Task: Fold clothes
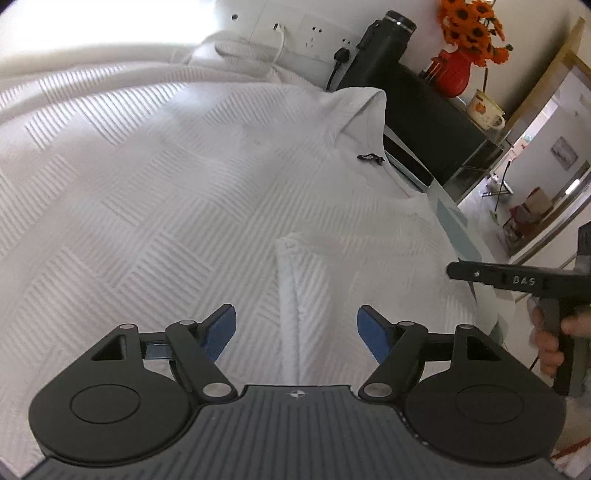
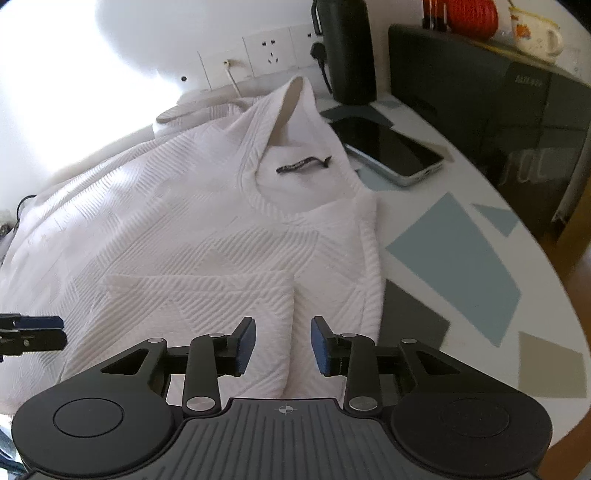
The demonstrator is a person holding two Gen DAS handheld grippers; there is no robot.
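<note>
Round white tabletop [image 2: 546, 258] with grey-blue and beige patches, set against a white wall with sockets [image 2: 271, 50].

Nearest, in the right wrist view: right gripper [image 2: 282, 345] with blue fingers [image 2: 245, 345] spread apart, grasping nothing, poised over the near edge of a folded sleeve [image 2: 199, 317]. In the left wrist view: left gripper [image 1: 295, 334] likewise released, spread wider, empty, straddling the same sleeve's hem from above. At that view's right edge, a hand [image 1: 554, 339] around the other gripper's handle.

Under both: white textured shirt [image 2: 177, 221], spread flat, covering most of the left and middle of the tabletop. Right sleeve already turned inward, lying on the body as a neat rectangular panel. Right side edge straight, just inside the table's patches. Left part of the shirt running out of view, so impossible to tell whether that sleeve is folded.

Farther: collar [image 2: 291, 122] standing up, black neck label [image 2: 303, 164] showing inside. Just right of the collar, a phone [image 2: 391, 151] lying flat, close to the cloth. Beyond, a black flask [image 2: 345, 51], a dark box [image 2: 480, 96], a red vase [image 1: 452, 72] with orange flowers [image 1: 471, 29] and a mug [image 1: 484, 110].

Judged as early: one sleeve fold done; probably left are the other side, the lengthwise folds, and bringing hem to collar.
</note>
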